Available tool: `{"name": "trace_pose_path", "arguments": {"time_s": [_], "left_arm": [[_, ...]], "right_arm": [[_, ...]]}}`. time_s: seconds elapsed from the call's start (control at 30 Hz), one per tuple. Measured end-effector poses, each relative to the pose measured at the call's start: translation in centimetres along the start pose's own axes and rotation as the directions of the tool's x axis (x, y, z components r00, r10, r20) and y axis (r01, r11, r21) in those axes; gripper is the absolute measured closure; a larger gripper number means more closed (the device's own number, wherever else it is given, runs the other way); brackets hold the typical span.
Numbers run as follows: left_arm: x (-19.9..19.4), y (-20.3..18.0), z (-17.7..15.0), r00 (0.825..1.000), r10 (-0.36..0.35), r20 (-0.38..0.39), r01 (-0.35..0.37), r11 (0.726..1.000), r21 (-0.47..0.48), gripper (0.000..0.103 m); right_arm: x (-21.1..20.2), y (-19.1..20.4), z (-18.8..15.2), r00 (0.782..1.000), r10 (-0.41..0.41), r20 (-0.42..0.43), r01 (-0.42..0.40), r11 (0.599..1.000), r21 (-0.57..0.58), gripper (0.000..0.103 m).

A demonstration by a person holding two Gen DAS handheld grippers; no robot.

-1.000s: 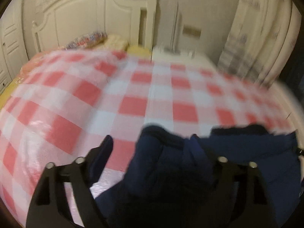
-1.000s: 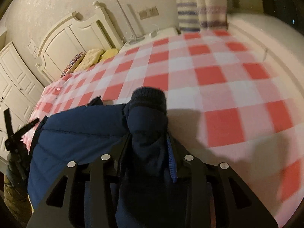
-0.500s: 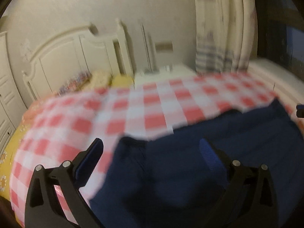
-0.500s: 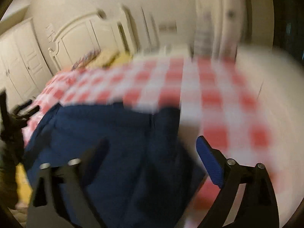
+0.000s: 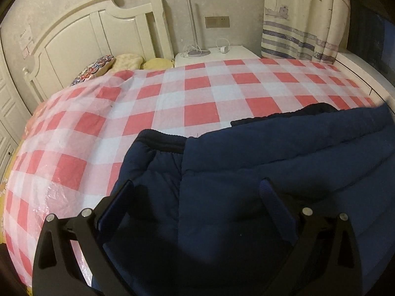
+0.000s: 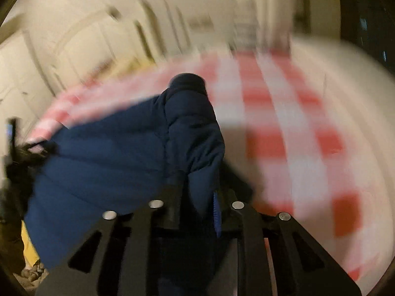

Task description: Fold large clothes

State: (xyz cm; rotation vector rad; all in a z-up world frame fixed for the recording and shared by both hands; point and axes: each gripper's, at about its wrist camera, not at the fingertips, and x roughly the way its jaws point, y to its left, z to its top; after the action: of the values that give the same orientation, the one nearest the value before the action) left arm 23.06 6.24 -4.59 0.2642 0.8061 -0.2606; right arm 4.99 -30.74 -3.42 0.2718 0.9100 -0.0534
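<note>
Bed with a red and white checked cover fills most of the left wrist view. A big dark blue puffy jacket lies on the near part of the bed. It spreads from the middle over to the right edge of that view. Its dark knit hem points up toward the far end of the bed.

The left tongs hang just over the jacket. Their two fingers are spread wide apart, and nothing is between them. The blue pads on the fingers show on both sides.

The right wrist view is very blurry. The right tongs are pressed in on a thick fold of the jacket and pinch it. A sleeve of the jacket sticks up from the tongs, and its dark cuff is at the top. The rest of the jacket hangs off to the left in that view. The checked bed cover is behind it.

At the far end of the bed stands a white headboard. Some pillows lie in front of it. Beside the bed is a small white nightstand with a thin lamp on it. A curtain with blue stripes and little boats hangs at the right.
</note>
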Motion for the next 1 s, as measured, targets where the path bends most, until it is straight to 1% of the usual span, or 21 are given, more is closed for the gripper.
{"name": "trace_pose_path", "arguments": {"time_s": [0.03,0.1,0.17,0.2,0.27,0.33,0.37,0.4,0.43,0.5,0.57,0.63,0.7,0.73,0.77,0.8,0.83,0.87,0.93,1.0], "left_arm": [[-0.2,0.1,0.0,1.0,-0.001,0.004,0.001,1.0,-0.003,0.002],[-0.8,0.4,0.3,1.0,0.007,0.02,-0.007,1.0,-0.008,0.002],[-1.8,0.7,0.7,0.998,0.032,0.053,-0.031,0.999,-0.018,0.003],[-2.6,0.9,1.1,0.996,0.033,0.077,-0.031,0.999,-0.034,0.003],[-5.1,1.4,2.3,0.989,-0.003,0.147,0.016,0.996,-0.089,0.003],[-7.3,1.4,3.5,0.978,-0.026,0.208,0.055,0.99,-0.132,0.003],[-8.2,1.1,4.3,0.971,-0.032,0.235,0.068,0.987,-0.146,0.002],[-8.8,0.5,5.1,0.969,-0.029,0.247,0.067,0.987,-0.146,0.002],[-8.8,-0.2,5.5,0.969,-0.022,0.244,0.057,0.989,-0.138,0.002],[-7.5,-2.1,6.1,0.982,0.005,0.19,0.012,0.996,-0.087,0.002],[-5.4,-3.4,5.5,0.992,0.02,0.121,-0.016,0.999,-0.032,0.002],[-3.7,-4.1,4.5,0.996,0.043,0.08,-0.043,0.999,0.004,0.002],[-1.7,-4.4,3.6,0.996,0.077,0.049,-0.079,0.996,0.037,0.002],[-0.5,-4.5,3.2,0.994,0.105,0.038,-0.108,0.992,0.062,0.002],[0.8,-4.4,2.9,0.991,0.128,0.023,-0.13,0.988,0.085,0.002],[2.1,-4.3,2.7,0.991,0.132,-0.007,-0.13,0.987,0.097,0.002],[3.3,-3.9,2.6,0.994,0.099,-0.048,-0.095,0.992,0.082,0.002],[4.2,-3.3,2.6,0.995,0.055,-0.079,-0.052,0.998,0.04,0.002],[4.9,-2.6,2.7,0.996,0.017,-0.089,-0.016,1.0,0.011,0.002],[5.2,-2.4,2.5,0.995,0.0,-0.096,0.0,1.0,0.0,0.002]], "right_arm": [[-0.1,-0.5,-0.2,1.0,0.012,0.016,-0.013,1.0,0.028,0.082],[-2.0,-0.8,0.0,0.996,0.02,0.082,-0.025,0.998,0.059,0.082],[-5.3,-0.6,1.1,0.979,0.04,0.199,-0.058,0.995,0.086,0.081],[-7.3,0.0,2.1,0.963,0.074,0.258,-0.095,0.993,0.069,0.081],[-9.7,2.2,3.7,0.943,0.089,0.322,-0.094,0.996,-0.002,0.081],[-10.6,4.7,6.0,0.931,0.105,0.35,-0.082,0.993,-0.079,0.081],[-10.6,5.8,6.6,0.929,0.109,0.354,-0.075,0.991,-0.108,0.081],[-9.9,7.6,7.5,0.93,0.101,0.353,-0.054,0.988,-0.142,0.08],[-9.1,8.8,7.9,0.934,0.091,0.347,-0.038,0.987,-0.157,0.08],[-6.2,10.8,8.4,0.953,0.079,0.294,-0.028,0.984,-0.174,0.08],[-3.0,12.4,7.5,0.971,0.078,0.226,-0.035,0.982,-0.187,0.08],[0.4,13.7,6.2,0.985,0.075,0.154,-0.038,0.973,-0.226,0.08],[3.3,14.8,4.8,0.995,0.022,0.094,0.005,0.96,-0.28,0.08],[5.2,15.1,4.3,0.998,-0.031,0.054,0.046,0.949,-0.311,0.08],[6.6,15.0,4.1,0.998,-0.055,0.02,0.058,0.946,-0.319,0.08],[7.9,14.2,4.1,0.999,-0.025,-0.026,0.017,0.958,-0.287,0.08],[8.5,13.4,4.2,0.999,0.012,-0.049,-0.024,0.968,-0.248,0.079],[8.7,12.7,4.4,0.997,0.038,-0.065,-0.052,0.974,-0.221,0.079],[9.2,11.8,4.4,0.992,0.093,-0.088,-0.107,0.98,-0.17,0.079],[9.2,11.4,4.2,0.987,0.134,-0.091,-0.146,0.98,-0.133,0.079]]}}
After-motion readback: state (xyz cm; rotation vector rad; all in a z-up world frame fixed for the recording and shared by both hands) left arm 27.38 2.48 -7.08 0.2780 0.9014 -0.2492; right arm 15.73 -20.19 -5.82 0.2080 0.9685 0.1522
